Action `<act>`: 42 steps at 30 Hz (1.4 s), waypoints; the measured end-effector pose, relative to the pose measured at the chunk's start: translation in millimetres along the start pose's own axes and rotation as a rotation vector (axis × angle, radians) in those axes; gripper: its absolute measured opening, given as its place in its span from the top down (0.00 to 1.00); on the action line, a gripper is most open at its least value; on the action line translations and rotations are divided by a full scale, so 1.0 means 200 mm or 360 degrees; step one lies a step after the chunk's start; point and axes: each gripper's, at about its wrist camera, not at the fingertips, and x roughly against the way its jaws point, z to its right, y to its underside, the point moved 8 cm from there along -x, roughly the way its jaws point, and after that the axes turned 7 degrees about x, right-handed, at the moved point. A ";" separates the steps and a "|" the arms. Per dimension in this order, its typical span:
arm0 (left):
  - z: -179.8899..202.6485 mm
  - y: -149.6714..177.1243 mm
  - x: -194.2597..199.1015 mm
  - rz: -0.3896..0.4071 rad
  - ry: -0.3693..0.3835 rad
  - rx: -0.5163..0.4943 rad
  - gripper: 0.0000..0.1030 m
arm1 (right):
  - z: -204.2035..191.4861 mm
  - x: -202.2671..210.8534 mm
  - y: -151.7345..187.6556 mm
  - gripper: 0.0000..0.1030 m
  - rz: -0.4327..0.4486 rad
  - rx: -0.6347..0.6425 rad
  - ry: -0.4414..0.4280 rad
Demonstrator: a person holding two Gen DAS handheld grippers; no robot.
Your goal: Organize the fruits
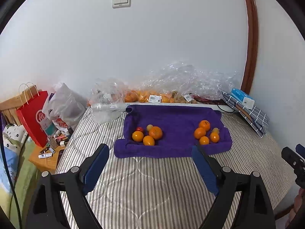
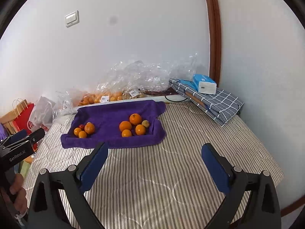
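Note:
A purple towel point(image 1: 171, 118) point(image 2: 114, 112) lies on the striped bed with two clusters of fruit. The left cluster holds several oranges point(image 1: 155, 132) point(image 2: 89, 128), a small red fruit point(image 1: 139, 129) and a small yellowish fruit point(image 1: 149, 127). The right cluster holds several oranges point(image 1: 200, 133) point(image 2: 125, 126) and a small yellowish fruit point(image 1: 215, 130) point(image 2: 145, 123). My left gripper point(image 1: 150, 148) is open and empty, just in front of the towel's near edge. My right gripper point(image 2: 154, 148) is open and empty, in front of the towel's right part.
Clear plastic bags point(image 1: 186, 82) with more oranges point(image 1: 141, 96) lie along the wall. A checked cloth bag point(image 2: 213, 101) with a blue tissue pack point(image 2: 205, 83) sits at the back right. A red paper bag point(image 1: 31, 114) and a cluttered stool point(image 1: 47, 156) stand left of the bed.

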 end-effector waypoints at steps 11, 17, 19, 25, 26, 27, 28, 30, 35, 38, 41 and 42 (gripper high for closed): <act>0.01 0.01 0.04 0.0004 -0.0019 -0.0019 0.14 | -0.03 0.00 0.04 0.05 -0.0039 0.0024 0.0009; 0.01 0.02 0.04 -0.0004 -0.0014 -0.0017 0.14 | -0.04 0.01 0.04 0.05 -0.0034 0.0028 0.0019; 0.01 0.02 0.04 -0.0006 -0.0019 -0.0025 0.14 | -0.04 0.02 0.04 0.05 -0.0033 0.0028 0.0022; 0.01 0.02 0.05 -0.0003 -0.0016 -0.0016 0.14 | -0.02 0.03 0.04 0.05 -0.0042 0.0017 0.0030; 0.01 0.02 0.05 -0.0003 -0.0014 -0.0013 0.14 | -0.02 0.03 0.04 0.05 -0.0039 0.0018 0.0031; 0.01 0.02 0.06 -0.0001 -0.0010 -0.0011 0.14 | -0.02 0.03 0.04 0.05 -0.0037 0.0018 0.0034; 0.00 0.02 0.06 0.0000 -0.0010 -0.0007 0.14 | -0.02 0.03 0.04 0.05 -0.0036 0.0017 0.0037; 0.00 0.02 0.07 0.0001 -0.0008 -0.0004 0.14 | -0.03 0.03 0.04 0.05 -0.0038 0.0011 0.0038; 0.00 0.02 0.07 0.0002 -0.0013 -0.0009 0.14 | -0.01 0.03 0.04 0.05 -0.0041 0.0004 0.0049; 0.00 0.01 0.08 0.0003 -0.0015 -0.0007 0.14 | 0.00 0.04 0.04 0.05 -0.0045 -0.0001 0.0048; 0.00 0.01 0.09 0.0008 -0.0017 -0.0003 0.14 | -0.01 0.04 0.04 0.05 -0.0041 0.0000 0.0045; 0.00 0.01 0.09 0.0010 -0.0017 0.0002 0.14 | -0.01 0.04 0.04 0.05 -0.0040 0.0005 0.0045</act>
